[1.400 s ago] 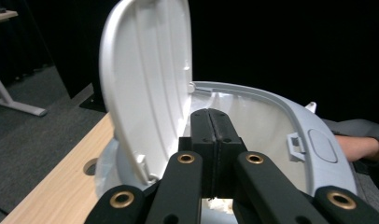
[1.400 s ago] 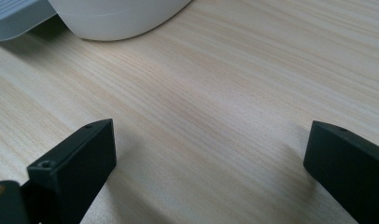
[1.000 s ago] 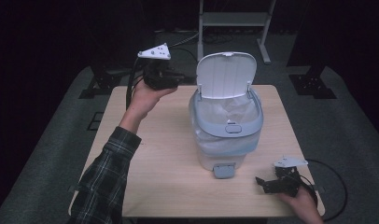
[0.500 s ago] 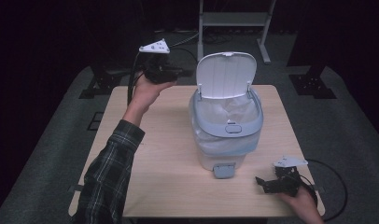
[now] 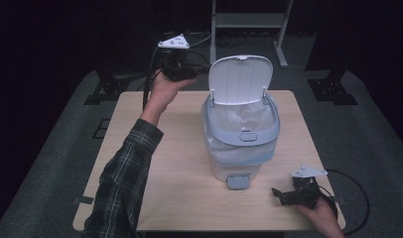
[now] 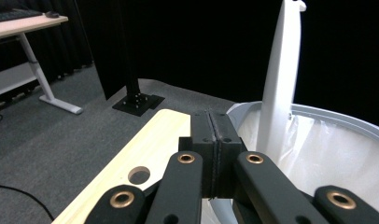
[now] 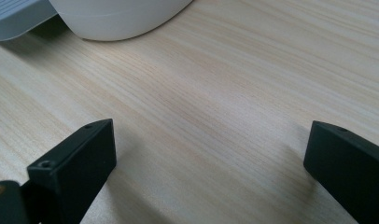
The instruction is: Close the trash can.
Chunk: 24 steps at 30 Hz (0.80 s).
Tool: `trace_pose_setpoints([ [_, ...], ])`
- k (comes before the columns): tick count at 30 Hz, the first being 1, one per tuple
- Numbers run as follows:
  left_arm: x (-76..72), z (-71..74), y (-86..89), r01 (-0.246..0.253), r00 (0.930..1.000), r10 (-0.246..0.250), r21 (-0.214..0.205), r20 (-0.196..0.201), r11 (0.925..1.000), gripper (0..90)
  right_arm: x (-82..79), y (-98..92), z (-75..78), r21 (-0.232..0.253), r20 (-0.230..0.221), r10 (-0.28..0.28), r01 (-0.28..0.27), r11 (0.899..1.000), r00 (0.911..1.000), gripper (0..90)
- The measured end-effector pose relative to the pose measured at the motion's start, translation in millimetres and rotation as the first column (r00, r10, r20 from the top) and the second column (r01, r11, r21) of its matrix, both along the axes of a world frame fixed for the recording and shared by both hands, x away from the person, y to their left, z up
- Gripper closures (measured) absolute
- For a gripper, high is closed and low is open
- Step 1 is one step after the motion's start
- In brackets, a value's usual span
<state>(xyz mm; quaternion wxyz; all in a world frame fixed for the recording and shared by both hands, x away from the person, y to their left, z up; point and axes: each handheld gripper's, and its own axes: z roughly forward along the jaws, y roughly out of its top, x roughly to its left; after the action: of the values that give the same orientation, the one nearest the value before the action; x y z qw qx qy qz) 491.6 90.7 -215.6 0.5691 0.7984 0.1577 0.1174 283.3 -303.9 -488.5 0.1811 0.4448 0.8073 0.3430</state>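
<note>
Pedal bin (image 5: 241, 144), white plastic w/ grey rim and white liner, stands mid tabletop (image 5: 155, 188); its white hinged lid (image 5: 240, 79) is raised upright. Left gripper (image 5: 189, 69), fingers pressed together on nothing, is held in the air beside the lid's back edge. Judged step: closing the lid; next move calls for a push forward and down. Right gripper (image 5: 281, 194) rests on tabletop near the grey pedal (image 5: 237, 181), fingers wide. No brands or writing legible.

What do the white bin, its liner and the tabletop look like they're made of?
White pedal bin with grey rim: likely moulded plastic, smooth and matt. Thin white liner bag: looks like plastic film, crinkled and translucent. Pale table: wood or wood-look laminate, fine straight grain; which one is unclear.
</note>
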Motion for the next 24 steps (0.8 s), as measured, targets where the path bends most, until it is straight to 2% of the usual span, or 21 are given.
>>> trace_pose_setpoints([
  [6, -1.6, 0.5, -4.4, 0.035, 0.9993, -0.036, -0.025, -0.007, 0.9991, 90.0, 0.1, 0.0, 0.0, 0.0, 0.0, 0.002, -0.002, 1.0, 1.0, 1.2],
  [9, -4.8, 2.0, -6.2, 0.053, 0.9985, -0.054, -0.022, -0.006, 0.9983, 90.0, 0.1, 0.0, 0.0, 0.0, 0.0, 0.002, -0.002, 1.0, 1.0, 1.3],
  [14, -10.8, 0.6, -5.5, 0.102, 0.9943, -0.103, -0.037, -0.025, 0.994, 90.0, 0.2, 0.1, 0.0, 0.0, 0.0, 0.003, -0.003, 1.0, 1.0, 1.3],
  [24, -29.0, -5.6, -8.0, 0.164, 0.9859, -0.165, -0.021, -0.029, 0.9862, 90.0, 0.3, 0.3, -0.1, 0.0, 0.001, 0.004, -0.004, 1.0, 1.0, 1.2],
])
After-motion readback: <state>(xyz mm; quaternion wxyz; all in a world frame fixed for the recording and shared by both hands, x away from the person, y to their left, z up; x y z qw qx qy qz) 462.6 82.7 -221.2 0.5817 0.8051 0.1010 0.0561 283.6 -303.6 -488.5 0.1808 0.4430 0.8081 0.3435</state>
